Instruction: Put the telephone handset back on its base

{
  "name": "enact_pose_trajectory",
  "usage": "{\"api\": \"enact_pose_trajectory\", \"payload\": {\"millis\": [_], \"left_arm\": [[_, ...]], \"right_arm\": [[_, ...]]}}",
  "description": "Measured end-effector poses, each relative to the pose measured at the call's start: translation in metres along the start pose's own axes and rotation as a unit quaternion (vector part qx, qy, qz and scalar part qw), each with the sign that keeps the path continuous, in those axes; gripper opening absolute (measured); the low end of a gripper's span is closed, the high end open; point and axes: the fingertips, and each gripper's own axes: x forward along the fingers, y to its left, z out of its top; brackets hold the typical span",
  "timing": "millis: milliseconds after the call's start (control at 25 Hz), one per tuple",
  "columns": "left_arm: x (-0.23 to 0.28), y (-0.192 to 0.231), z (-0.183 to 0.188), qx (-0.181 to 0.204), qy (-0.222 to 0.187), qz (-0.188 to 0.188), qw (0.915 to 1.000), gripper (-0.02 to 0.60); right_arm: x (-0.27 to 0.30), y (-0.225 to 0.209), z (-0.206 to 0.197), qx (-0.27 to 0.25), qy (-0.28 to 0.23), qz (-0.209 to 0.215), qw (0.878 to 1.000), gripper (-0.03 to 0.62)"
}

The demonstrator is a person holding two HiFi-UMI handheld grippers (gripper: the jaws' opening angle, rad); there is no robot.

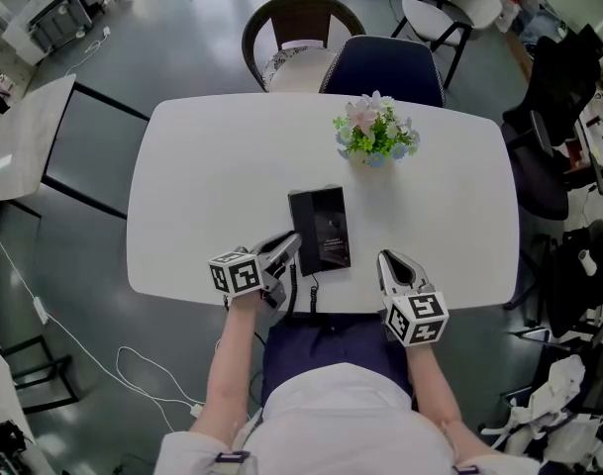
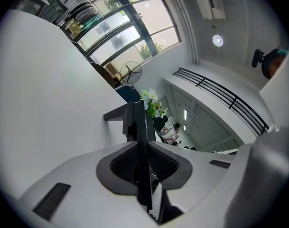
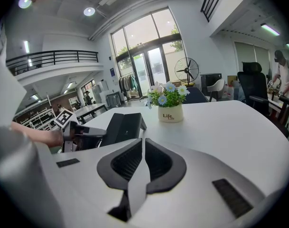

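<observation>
Our left gripper (image 1: 286,248) is clamped on the black handset (image 2: 138,122), held edge-on between its pads at the lower centre of the head view, just left of the base (image 1: 319,228). Our right gripper (image 1: 392,263), lower right, is closed on nothing. We judge 2 risks: the thin handset twisting in so narrow a pinch, and the cord (image 1: 293,293) dragging the base across the desk (image 1: 202,166).

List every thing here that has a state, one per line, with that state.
left gripper: shut on the handset.
handset: held edge-up, not seated on the base.
base: flat on the table, without its handset.
right gripper: shut, empty.
flower pot: upright.
</observation>
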Motion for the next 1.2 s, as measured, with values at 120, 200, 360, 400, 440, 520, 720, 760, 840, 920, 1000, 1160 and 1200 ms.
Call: {"api": "enact_pose_trajectory", "payload": {"millis": [120, 200, 360, 400, 440, 520, 720, 760, 840, 920, 1000, 1160, 1200], "left_arm": [[0.001, -0.002, 0.0, 0.033, 0.015, 0.023, 0.9991, 0.075], [0.003, -0.003, -0.001, 0.057, 0.026, 0.039, 0.9973, 0.077], [0.004, -0.004, -0.003, 0.112, 0.045, 0.069, 0.9903, 0.084], [0.004, -0.004, -0.003, 0.123, 0.048, 0.078, 0.9882, 0.086], [0.003, -0.003, -0.002, 0.13, 0.048, 0.089, 0.9863, 0.089], [0.002, 0.002, 0.001, 0.137, 0.048, 0.121, 0.9821, 0.139], [-0.002, -0.002, 0.006, 0.187, 0.048, 0.163, 0.9675, 0.212], [-0.002, -0.005, 0.005, 0.196, 0.051, 0.163, 0.9655, 0.212], [0.0, -0.007, 0.0, 0.197, 0.061, 0.157, 0.9657, 0.21], [0.003, -0.007, -0.001, 0.18, 0.058, 0.148, 0.9707, 0.153], [0.005, -0.006, 0.002, 0.163, 0.051, 0.139, 0.9754, 0.104], [0.008, -0.003, 0.001, 0.142, 0.063, 0.108, 0.982, 0.109], [0.008, -0.003, 0.002, 0.138, 0.065, 0.099, 0.9833, 0.107]], "right_arm": [[0.001, 0.001, 0.0, -0.001, 0.001, 0.001, 1.0, 0.043], [0.003, 0.002, -0.001, -0.002, 0.001, 0.003, 1.0, 0.043], [0.004, 0.004, -0.001, -0.005, 0.001, 0.004, 1.0, 0.043], [0.004, 0.005, -0.001, -0.006, 0.0, 0.004, 1.0, 0.043], [0.003, 0.006, 0.0, -0.007, 0.0, 0.004, 1.0, 0.043], [0.003, 0.006, 0.001, -0.007, -0.002, 0.004, 1.0, 0.043], [-0.001, 0.004, 0.002, -0.007, -0.005, 0.0, 1.0, 0.043], [-0.002, 0.004, 0.002, -0.007, -0.005, -0.001, 1.0, 0.043], [-0.003, 0.005, -0.001, -0.006, -0.004, -0.002, 1.0, 0.043], [-0.005, 0.006, -0.003, -0.005, -0.003, -0.003, 1.0, 0.043], [-0.006, 0.006, -0.004, -0.005, -0.003, -0.004, 1.0, 0.043], [-0.007, 0.003, -0.007, -0.004, -0.001, -0.007, 1.0, 0.043], [-0.006, 0.003, -0.008, -0.003, -0.001, -0.007, 1.0, 0.043]]}}
